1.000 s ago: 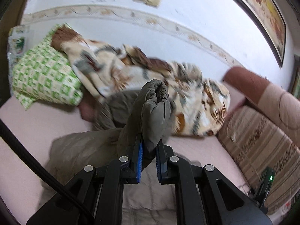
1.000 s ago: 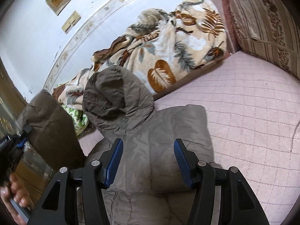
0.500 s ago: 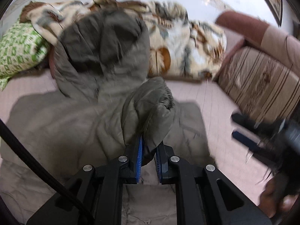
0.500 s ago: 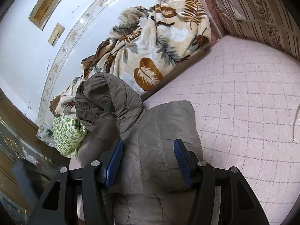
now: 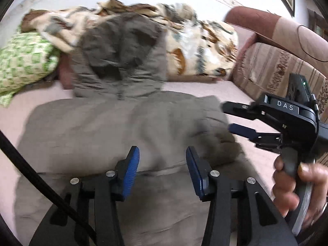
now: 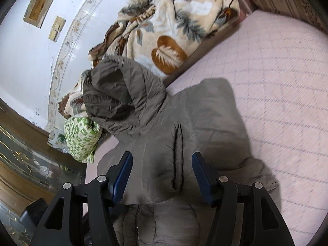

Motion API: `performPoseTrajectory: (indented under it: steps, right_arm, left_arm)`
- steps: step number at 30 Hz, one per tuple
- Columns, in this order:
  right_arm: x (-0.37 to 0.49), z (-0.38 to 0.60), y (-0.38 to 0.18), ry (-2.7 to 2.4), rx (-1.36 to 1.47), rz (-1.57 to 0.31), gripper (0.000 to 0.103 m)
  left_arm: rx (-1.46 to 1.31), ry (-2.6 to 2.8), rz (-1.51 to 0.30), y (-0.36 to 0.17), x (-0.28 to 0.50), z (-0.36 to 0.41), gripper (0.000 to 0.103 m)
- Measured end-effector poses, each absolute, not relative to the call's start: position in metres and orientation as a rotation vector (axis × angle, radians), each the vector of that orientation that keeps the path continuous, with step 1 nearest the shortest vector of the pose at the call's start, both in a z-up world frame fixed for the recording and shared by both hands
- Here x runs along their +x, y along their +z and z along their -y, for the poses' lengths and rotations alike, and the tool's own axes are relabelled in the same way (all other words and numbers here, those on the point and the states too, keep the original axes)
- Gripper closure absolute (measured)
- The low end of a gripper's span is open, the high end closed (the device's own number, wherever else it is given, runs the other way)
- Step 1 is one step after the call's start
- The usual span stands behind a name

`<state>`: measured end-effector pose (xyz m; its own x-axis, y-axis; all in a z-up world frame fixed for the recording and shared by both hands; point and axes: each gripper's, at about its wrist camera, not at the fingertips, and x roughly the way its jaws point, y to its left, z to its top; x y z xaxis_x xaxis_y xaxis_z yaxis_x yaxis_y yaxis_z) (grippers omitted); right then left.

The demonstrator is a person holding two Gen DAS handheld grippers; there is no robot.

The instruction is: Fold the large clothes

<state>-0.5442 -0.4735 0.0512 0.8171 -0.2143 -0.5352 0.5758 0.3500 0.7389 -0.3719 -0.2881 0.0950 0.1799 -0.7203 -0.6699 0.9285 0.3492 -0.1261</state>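
While the grey-brown hooded jacket lies spread on the pink quilted bed cover, hood up against the leaf-print blanket, we hold both tools over it with nothing pinched. Our left gripper has its blue pads spread wide; our right gripper is spread too, hovering beside the jacket's right edge in the left view. Green checked pillow sits beside the hood; striped cushion far right.
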Motion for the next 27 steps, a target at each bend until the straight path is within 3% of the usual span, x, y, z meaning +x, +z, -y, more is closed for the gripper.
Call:
performPoseTrajectory:
  steps: [12,14,16,27]
  right_arm:
    - [-0.514,0.468,0.02,-0.527,1.153,-0.493,0.038]
    - [-0.502,0.463,0.016,-0.495,1.15,-0.507,0.049]
    - [-0.498,0.459,0.015,-0.519,1.119,-0.526,0.08]
    - [-0.487,0.458,0.016,-0.692,0.92,-0.684,0.083]
  left_arm:
    - [0.107,-0.854,-0.87,0.074,-0.195,0.201,0.056]
    - [0.108,-0.844,-0.894,0.065,-0.185,0.201,0.056]
    - [0.119,-0.827,-0.906,0.058,-0.182,0.204,0.056]
    - [0.273,-0.759,-0.914,0.041,-0.194,0.218,0.054]
